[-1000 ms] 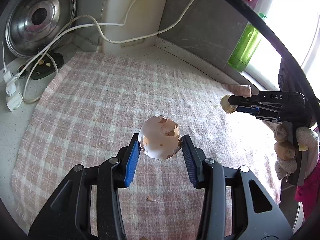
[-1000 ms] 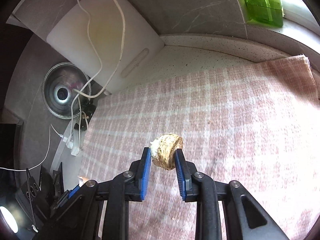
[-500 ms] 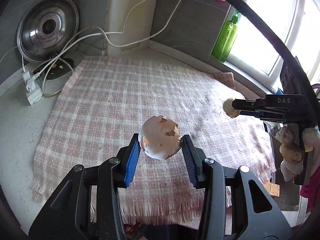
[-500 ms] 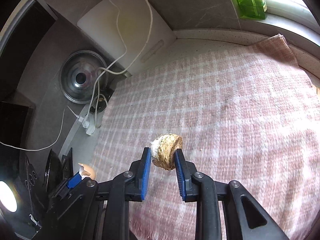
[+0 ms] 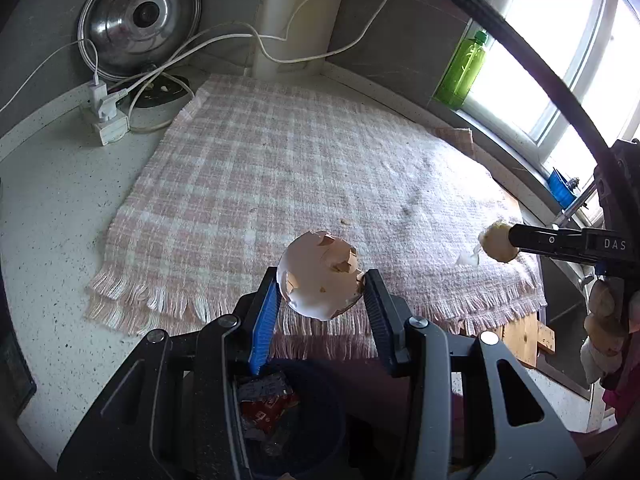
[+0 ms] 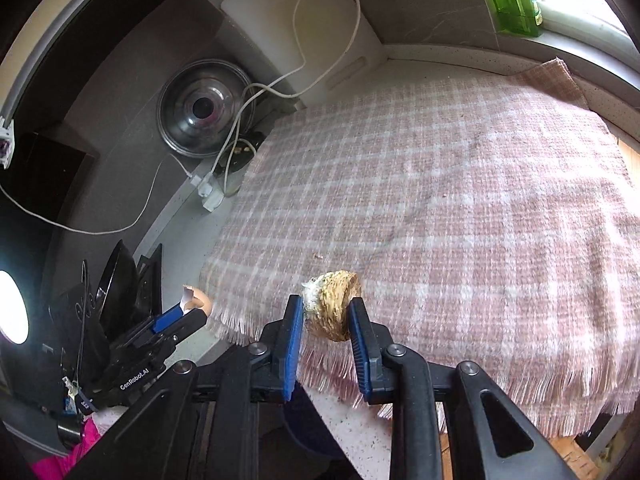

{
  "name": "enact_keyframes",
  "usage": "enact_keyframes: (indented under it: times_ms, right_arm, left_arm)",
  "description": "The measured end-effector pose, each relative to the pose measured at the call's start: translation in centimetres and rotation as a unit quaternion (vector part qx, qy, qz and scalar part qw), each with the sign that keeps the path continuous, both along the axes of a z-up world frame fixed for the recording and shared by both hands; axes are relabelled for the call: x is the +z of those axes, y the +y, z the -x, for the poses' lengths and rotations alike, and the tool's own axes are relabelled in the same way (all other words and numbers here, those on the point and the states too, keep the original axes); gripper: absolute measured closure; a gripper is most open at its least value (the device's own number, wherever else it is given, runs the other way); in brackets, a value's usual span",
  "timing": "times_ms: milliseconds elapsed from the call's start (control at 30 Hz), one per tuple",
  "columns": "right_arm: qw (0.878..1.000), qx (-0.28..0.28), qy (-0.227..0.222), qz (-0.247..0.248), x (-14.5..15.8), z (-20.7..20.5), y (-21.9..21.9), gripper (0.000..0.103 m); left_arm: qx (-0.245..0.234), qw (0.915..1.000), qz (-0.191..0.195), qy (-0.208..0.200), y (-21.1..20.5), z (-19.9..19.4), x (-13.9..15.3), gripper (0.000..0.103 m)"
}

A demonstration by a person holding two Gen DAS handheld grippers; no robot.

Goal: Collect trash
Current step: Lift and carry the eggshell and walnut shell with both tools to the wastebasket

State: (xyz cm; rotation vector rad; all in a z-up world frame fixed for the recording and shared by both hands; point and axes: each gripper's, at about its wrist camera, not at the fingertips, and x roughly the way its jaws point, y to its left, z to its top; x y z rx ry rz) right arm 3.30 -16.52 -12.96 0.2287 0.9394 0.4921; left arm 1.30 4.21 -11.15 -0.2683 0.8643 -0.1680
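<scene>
We note left gripper [image 5: 321,295] clamped on eggshell [image 5: 320,278], right gripper [image 6: 325,320] clamped on brown scrap [image 6: 334,304], both above the cloth's [image 5: 280,176] fringe.

- The right gripper [image 6: 325,322] has its blue-padded jaws clamped on a tan, ridged scrap with a white torn bit [image 6: 335,305].
- Ahead of it spreads a pink checked cloth [image 6: 460,208], the fringe passing just under the jaws.
- To its left, the left gripper [image 6: 188,312] pinches a broken eggshell [image 6: 197,300].
- Far ahead-left, a steel pot lid [image 6: 205,108] leans on the wall, white cables [image 6: 240,120] beside it.
</scene>
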Motion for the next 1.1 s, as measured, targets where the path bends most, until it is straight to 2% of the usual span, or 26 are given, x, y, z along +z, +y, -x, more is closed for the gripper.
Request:
enact_keyframes:
  times_ms: [200, 567, 900, 1100]
  right_arm:
    - [0.999, 0.029, 0.010, 0.010, -1.7, 3.0, 2.1, 0.083]
    - [0.995, 0.088, 0.047, 0.032, -6.4, 7.8, 5.9, 0.083]
    - [0.989, 0.120, 0.066, 0.061, -9.9, 9.8, 8.6, 0.083]
    - [0.984, 0.132, 0.080, 0.088, -12.9, 10.2, 9.9, 0.084]
  left_arm:
    - [0.008, 0.9997, 0.003, 0.022, 1.2, 2.7, -1.8, 0.060]
    - [-0.002, 0.9965, -0.003, 0.083, 0.9, 7.3, -7.3, 0.060]
    - [0.002, 0.9929, -0.006, 0.119, 0.9, 9.3, -11.3, 0.060]
    - [0.009, 0.9892, -0.014, 0.146, 1.2, 10.5, -14.7, 0.060]
